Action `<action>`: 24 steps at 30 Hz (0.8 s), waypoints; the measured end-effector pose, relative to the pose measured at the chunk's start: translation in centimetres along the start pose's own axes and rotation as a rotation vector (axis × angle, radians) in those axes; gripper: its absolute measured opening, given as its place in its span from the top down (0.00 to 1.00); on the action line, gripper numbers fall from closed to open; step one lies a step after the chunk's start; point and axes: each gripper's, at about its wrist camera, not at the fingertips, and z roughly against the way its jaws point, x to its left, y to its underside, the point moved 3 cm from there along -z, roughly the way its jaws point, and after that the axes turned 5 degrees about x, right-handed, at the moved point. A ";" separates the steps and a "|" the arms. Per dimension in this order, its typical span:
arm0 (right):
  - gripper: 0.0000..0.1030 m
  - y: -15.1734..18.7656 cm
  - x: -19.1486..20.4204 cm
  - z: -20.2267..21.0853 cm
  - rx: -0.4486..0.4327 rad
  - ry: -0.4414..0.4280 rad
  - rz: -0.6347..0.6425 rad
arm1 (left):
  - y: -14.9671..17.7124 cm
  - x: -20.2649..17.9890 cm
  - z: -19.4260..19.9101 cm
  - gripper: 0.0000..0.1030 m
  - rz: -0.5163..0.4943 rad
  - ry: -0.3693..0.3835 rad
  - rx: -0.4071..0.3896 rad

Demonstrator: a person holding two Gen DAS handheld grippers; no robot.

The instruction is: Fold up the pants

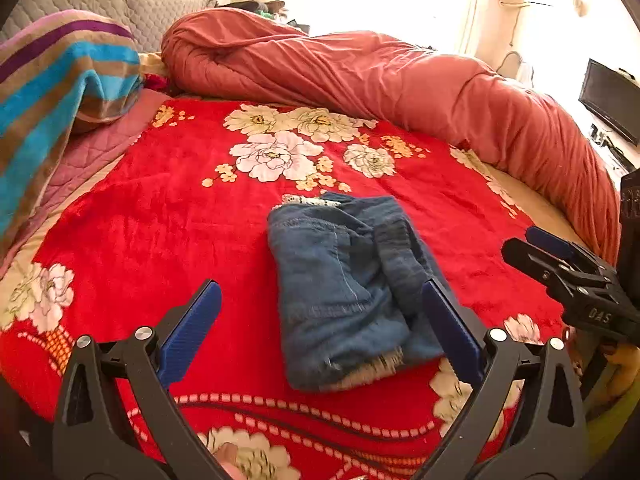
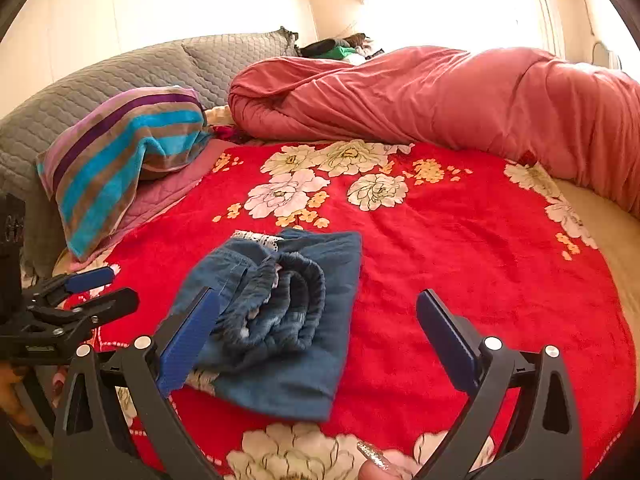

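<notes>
The pants, of blue denim, are seen folded into a compact bundle lying on the red floral blanket that is spread over the bed. In the right wrist view the bundle is shown with its elastic waistband gathered in loops on top, and a strip of white lace is visible at its far edge.

The left tongs are held wide apart, with nothing gripped between them; the bundle is framed between the two blue pads, and the right-hand pad overlaps the bundle's edge in the picture, though whether it touches the cloth cannot be told. The right tongs are likewise spread wide and hold nothing; their left-hand pad is seen in front of the near left corner of the bundle, while the other pad stands over bare blanket. Each pair of tongs is also caught at the edge of the other's view, the right tongs beside the bundle on one side and the left tongs on the other.

Farther back on the bed a rolled salmon-red quilt is laid along the blanket's far edge, and a striped towel is draped over a pillow near the grey quilted headboard.
</notes>
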 end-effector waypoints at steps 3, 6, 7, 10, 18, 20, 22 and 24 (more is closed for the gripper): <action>0.05 0.7 0.2 1.0 -0.003 -0.004 -0.009 | 1.4 -0.2 0.9 0.09 0.005 0.004 0.008; 0.05 1.7 0.4 1.6 0.012 -0.002 -0.005 | 3.0 0.1 1.6 0.09 0.026 0.011 0.022; 0.05 2.0 0.5 1.6 0.018 0.000 -0.003 | 3.4 0.2 1.7 0.09 0.032 0.016 0.027; 0.05 3.2 0.8 1.8 0.044 0.009 0.000 | 4.7 0.5 2.0 0.09 0.037 0.011 0.048; 0.05 6.6 1.9 2.2 0.114 0.041 0.039 | 7.6 0.8 1.5 0.09 0.045 0.005 0.109; 0.05 7.2 2.2 1.9 0.134 0.039 0.037 | 8.0 0.7 1.4 0.09 0.041 0.009 0.117; 0.05 7.7 2.4 1.5 0.150 0.049 0.030 | 8.1 0.6 1.4 0.09 0.037 0.009 0.119; 0.05 8.0 2.5 1.2 0.163 0.050 0.020 | 8.1 0.3 1.6 0.09 0.023 0.004 0.116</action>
